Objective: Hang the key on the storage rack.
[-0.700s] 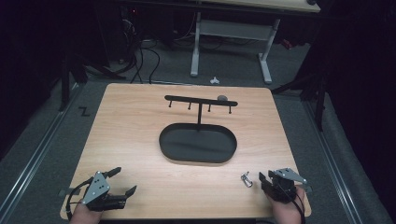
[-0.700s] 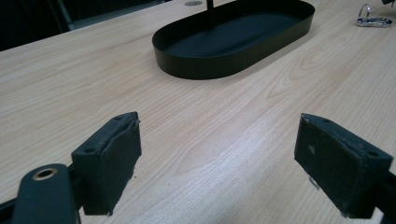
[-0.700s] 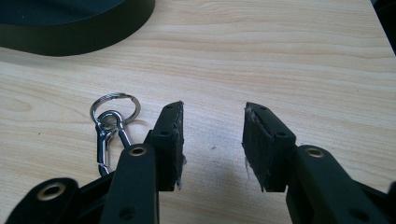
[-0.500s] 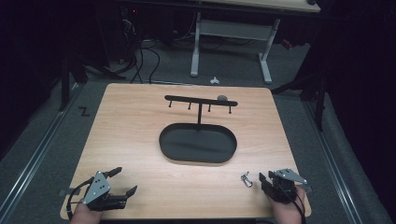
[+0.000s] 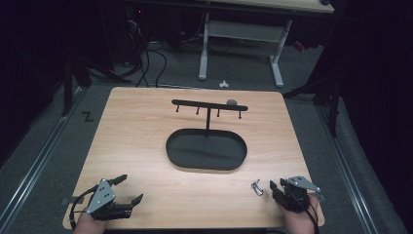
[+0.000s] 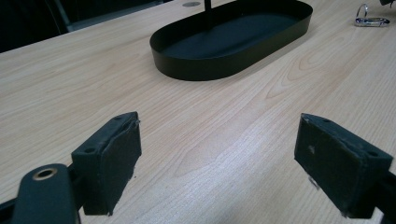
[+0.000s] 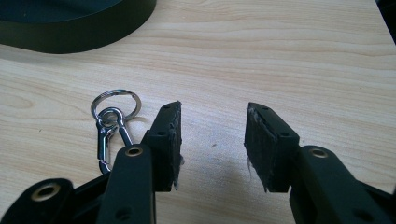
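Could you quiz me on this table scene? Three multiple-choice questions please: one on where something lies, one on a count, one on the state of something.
1. Where does the metal key ring clip lie?
A. inside the black oval tray
B. on the table just left of the right gripper
C. hanging on the rack

2. How many pegs hang from the bar of the rack?
A. two
B. four
C. seven

3. How are the fingers of the left gripper?
A. spread open, holding nothing
C. shut on the clip
B. shut on the tray rim

Answers: 1 B, the clip rests on bare wood beside the right gripper. 2 B, the high view shows four. 3 A, the left gripper view shows bare wood between them.
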Tool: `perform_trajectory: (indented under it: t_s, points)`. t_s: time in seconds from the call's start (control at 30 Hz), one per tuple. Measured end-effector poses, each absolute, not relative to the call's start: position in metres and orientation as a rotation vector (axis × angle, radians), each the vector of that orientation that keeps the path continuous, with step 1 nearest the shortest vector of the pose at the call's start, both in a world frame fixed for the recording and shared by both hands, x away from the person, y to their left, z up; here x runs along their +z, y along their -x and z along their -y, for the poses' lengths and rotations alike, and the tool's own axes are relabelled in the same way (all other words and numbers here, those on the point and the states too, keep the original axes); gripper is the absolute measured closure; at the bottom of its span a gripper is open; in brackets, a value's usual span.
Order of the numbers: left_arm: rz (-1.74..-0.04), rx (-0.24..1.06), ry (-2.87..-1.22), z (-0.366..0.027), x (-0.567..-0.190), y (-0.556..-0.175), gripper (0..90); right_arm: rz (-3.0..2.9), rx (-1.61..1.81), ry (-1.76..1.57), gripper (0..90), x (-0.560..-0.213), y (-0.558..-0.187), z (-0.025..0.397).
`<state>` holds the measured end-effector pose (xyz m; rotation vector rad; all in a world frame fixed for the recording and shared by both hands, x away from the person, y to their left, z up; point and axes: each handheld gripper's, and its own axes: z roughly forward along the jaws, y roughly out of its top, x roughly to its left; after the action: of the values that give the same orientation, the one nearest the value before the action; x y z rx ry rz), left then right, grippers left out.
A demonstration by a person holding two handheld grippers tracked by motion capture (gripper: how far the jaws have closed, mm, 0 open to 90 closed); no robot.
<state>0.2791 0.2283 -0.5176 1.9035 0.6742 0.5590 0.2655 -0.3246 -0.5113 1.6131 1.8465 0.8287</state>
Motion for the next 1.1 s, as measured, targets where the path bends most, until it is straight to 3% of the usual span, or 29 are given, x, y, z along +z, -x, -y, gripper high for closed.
perform_trajectory:
  t_s: [0.37,1.1]
  points:
    - [-0.673,0.558,-1.901,-0.228,-0.517,-0.279,15.2,-1.874,0.776,-1.595,61.2,-0.510,-0.267,0.320]
    - [-0.665,0.553,-1.906,-0.228,-0.517,-0.278,15.2,-2.060,0.646,-1.583,58.0,-0.495,-0.283,0.315]
